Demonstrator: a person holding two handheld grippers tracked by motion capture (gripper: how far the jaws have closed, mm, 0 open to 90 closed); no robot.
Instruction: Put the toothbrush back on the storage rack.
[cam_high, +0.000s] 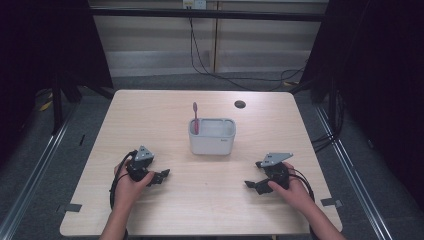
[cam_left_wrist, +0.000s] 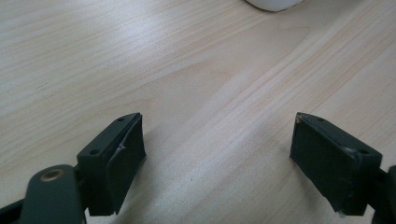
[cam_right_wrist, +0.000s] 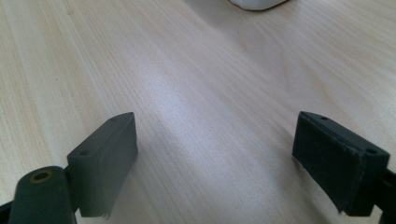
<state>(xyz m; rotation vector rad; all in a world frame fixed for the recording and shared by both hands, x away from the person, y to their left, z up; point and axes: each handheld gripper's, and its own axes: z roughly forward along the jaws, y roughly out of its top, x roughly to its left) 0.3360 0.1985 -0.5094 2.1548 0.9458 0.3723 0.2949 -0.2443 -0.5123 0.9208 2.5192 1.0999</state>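
Observation:
A white rectangular holder (cam_high: 212, 138) stands at the middle of the wooden table (cam_high: 150, 115). A pink toothbrush (cam_high: 195, 116) stands upright in its left end. My left gripper (cam_high: 161, 176) rests low over the table, in front and to the left of the holder, held by a hand. It is open (cam_left_wrist: 217, 123), with bare wood between its jaws. My right gripper (cam_high: 254, 183) sits in front and to the right of the holder. It too is open (cam_right_wrist: 215, 119) and holds nothing. The holder's base (cam_left_wrist: 275, 3) (cam_right_wrist: 254, 3) peeks in at the top edge of both gripper views.
A round dark cable hole (cam_high: 240, 104) is set in the tabletop behind the holder. Black cables (cam_high: 210, 70) lie on the floor beyond the table, and metal rails (cam_high: 40, 160) run along both sides.

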